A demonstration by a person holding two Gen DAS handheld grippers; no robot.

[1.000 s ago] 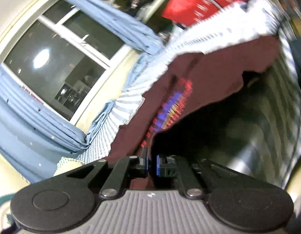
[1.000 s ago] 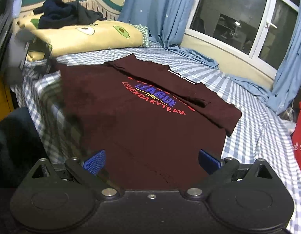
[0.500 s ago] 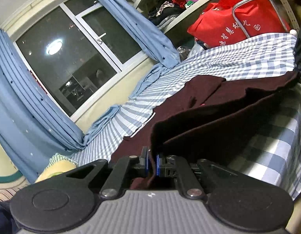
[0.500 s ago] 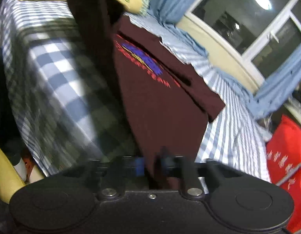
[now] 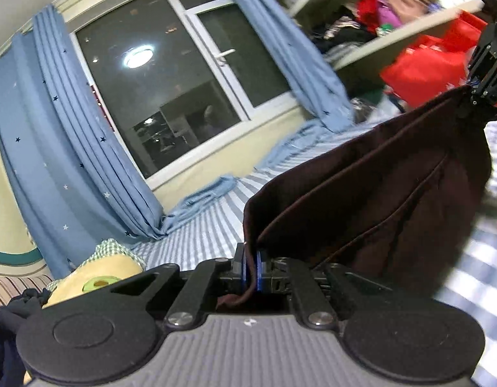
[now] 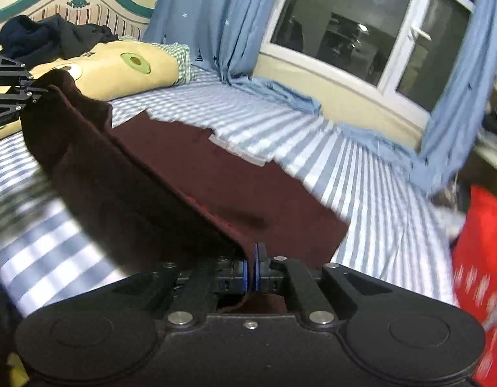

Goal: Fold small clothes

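The left gripper [image 5: 251, 269] and the right gripper [image 6: 251, 269] are each clamped on an edge of the dark red shirt [image 6: 190, 174], lifting that side off the bed [image 6: 361, 174]. Beyond the grippers, the rest lies flat. The fold looks only begun; laying the raised edge over remains.

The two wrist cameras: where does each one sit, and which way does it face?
Left wrist: sits behind the left tool, shut on the maroon shirt; faces the window and shelves; the right tool shows at upper right.
Right wrist: sits behind the right tool, shut on the shirt's edge; faces along the checked bed toward the avocado pillow and headboard; the left tool shows at far left.
Shared: shirt, bed, window, blue curtains, pillow, and each other's tool.
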